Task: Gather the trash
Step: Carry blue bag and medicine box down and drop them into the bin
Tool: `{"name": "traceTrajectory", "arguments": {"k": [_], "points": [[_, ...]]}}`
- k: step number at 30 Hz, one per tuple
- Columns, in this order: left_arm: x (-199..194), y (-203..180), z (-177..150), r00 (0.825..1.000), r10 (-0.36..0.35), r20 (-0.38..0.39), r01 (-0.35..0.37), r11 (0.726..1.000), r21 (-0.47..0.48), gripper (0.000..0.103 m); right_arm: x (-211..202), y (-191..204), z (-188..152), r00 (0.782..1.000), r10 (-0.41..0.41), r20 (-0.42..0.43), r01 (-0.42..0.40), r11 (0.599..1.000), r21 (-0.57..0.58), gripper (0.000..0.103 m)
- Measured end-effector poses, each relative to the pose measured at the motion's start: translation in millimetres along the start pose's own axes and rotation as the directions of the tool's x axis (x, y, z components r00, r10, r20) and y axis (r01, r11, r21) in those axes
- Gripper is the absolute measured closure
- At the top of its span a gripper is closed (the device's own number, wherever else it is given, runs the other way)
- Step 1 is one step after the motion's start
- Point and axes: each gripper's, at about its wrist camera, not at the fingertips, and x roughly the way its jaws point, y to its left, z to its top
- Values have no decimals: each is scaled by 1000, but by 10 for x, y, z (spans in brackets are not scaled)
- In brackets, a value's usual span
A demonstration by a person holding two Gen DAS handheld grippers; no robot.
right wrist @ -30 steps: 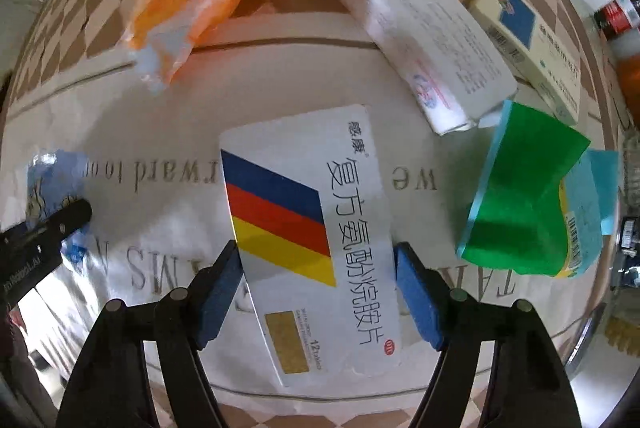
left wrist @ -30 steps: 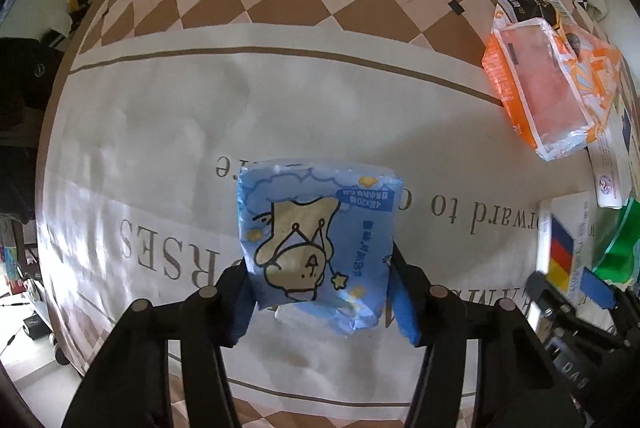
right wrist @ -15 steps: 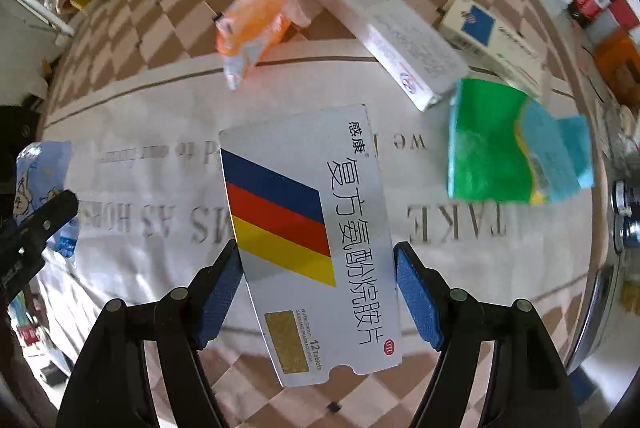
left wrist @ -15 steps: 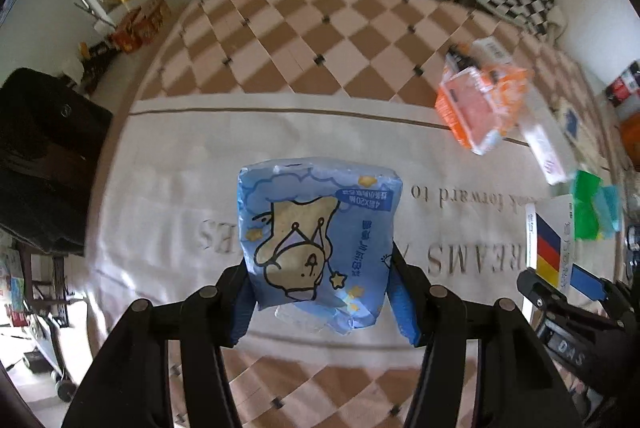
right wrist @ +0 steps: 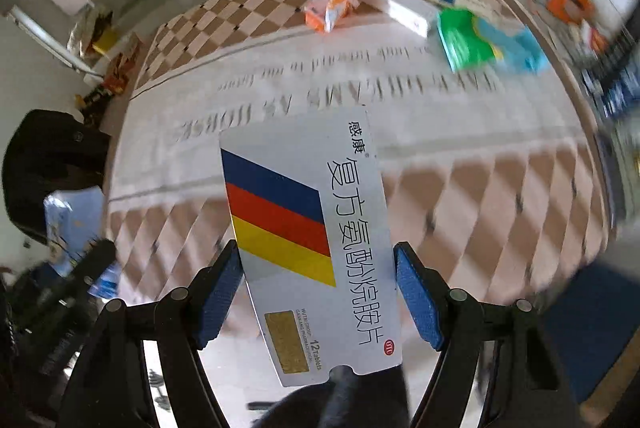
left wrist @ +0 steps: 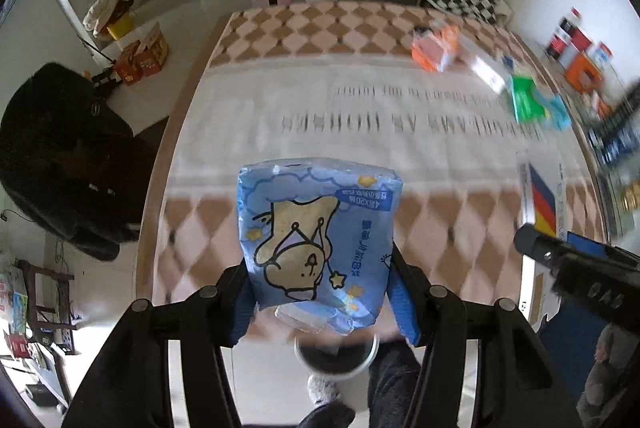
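Left wrist view: the left gripper (left wrist: 322,292) is clamped by its blue padded jaws on a soft, crinkled blue plastic packet (left wrist: 318,240) printed with a cartoon bear, held above the near edge of the table (left wrist: 192,212). A round dark-mouthed bin (left wrist: 336,358) is seen on the floor just below the packet. In the right wrist view, the right gripper (right wrist: 318,298) is closed on a flat, stiff white medicine box (right wrist: 312,248) striped blue, red and yellow. Beyond, a checked brown and cream cloth with a pale lettered band is spread over the table, where an orange wrapper (right wrist: 330,6), a long white carton (right wrist: 394,6) and a glossy green pouch (right wrist: 466,40) are left lying
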Motion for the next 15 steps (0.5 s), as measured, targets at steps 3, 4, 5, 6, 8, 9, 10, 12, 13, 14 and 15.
{"name": "traceTrajectory", "arguments": {"k": [3, 4, 5, 6, 8, 9, 10, 12, 13, 14, 15], "points": [[34, 99, -392, 997, -33, -63, 32, 999, -15, 49, -10, -11, -535, 998, 31, -46, -29, 999, 40, 26], [80, 143, -576, 994, -49, -98, 46, 999, -25, 49, 27, -25, -740, 997, 41, -71, -37, 998, 52, 26], [122, 166, -687, 991, -56, -120, 53, 998, -32, 49, 87, -55, -922, 994, 47, -95, -41, 997, 63, 26], [184, 188, -817, 987, -64, -146, 59, 997, -39, 49, 135, -81, -1057, 992, 54, -113, -46, 996, 73, 26], [384, 248, -1151, 972, -86, -218, 77, 996, -51, 49, 312, -157, -1379, 985, 59, -164, -43, 994, 102, 26], [479, 260, -1252, 965, -99, -245, 87, 995, -57, 49, 438, -211, -1549, 979, 64, -193, -40, 992, 122, 26], [621, 277, -1385, 953, -118, -278, 103, 992, -68, 49, 585, -271, -1700, 972, 72, -223, -40, 989, 144, 26], [971, 309, -1640, 930, -124, -345, 102, 991, -81, 49, 890, -377, -1936, 960, 67, -272, -21, 985, 170, 26], [1156, 320, -1746, 918, -142, -370, 114, 989, -95, 49, 1054, -433, -2043, 954, 76, -290, -21, 982, 187, 26], [1376, 333, -1853, 906, -148, -395, 113, 987, -111, 49, 1266, -494, -2154, 946, 79, -313, -15, 980, 200, 26], [1566, 331, -1928, 898, -157, -412, 117, 986, -121, 49, 1498, -558, -2257, 941, 80, -330, -8, 977, 213, 26]]}}
